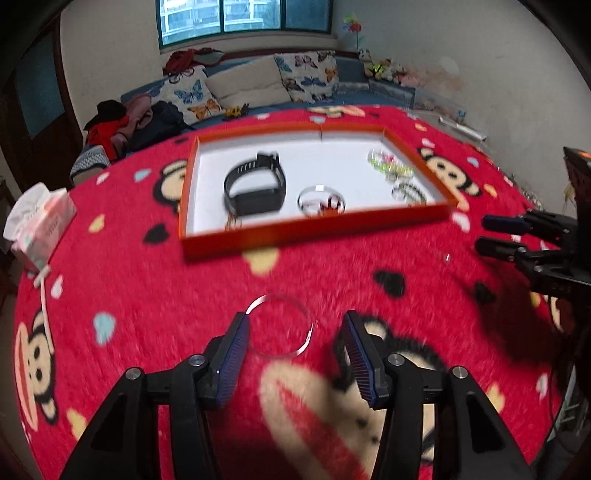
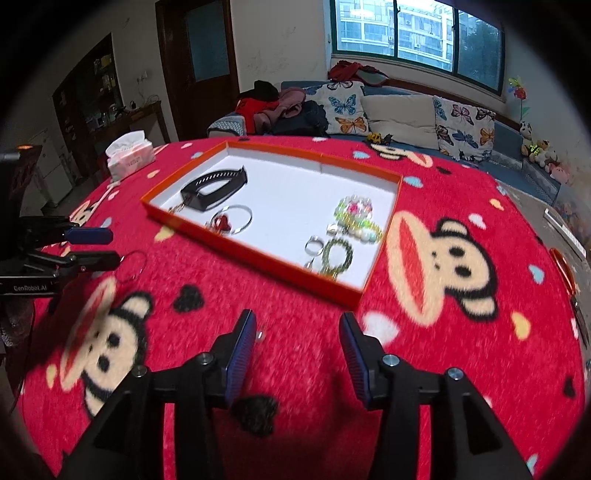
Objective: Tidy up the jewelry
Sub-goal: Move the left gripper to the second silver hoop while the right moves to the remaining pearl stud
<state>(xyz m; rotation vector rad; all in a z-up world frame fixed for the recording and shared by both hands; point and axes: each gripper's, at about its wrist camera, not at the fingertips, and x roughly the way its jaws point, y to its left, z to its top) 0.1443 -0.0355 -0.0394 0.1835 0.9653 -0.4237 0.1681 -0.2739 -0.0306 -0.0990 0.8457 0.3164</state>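
Silver wire bangle [image 1: 282, 325], thin, light and springy, lies on the red tabletop [image 1: 147, 295] between the released left gripper [image 1: 295, 354]; best pinched across its rim.

Dull daylight, smeared table, bent edges

Light comes from the window [image 1: 245, 18] behind the sofa [image 2: 399, 114], cool and weak, so my room stays dim and the doorway side sinks into dark. The red cloth [image 1: 155, 295] under me is streaked with motion blur in both my views; the thin clear bangle [image 1: 282, 325] between my left fingers [image 1: 232, 365] nearly dissolves into it. The orange tray [image 1: 314, 230] has soft, doubled edges, and the beads [image 1: 389, 164] in it smear in my left view. My right fingers [image 2: 242, 358] cast a soft shadow. The fisheye bows the table and blackens every corner.
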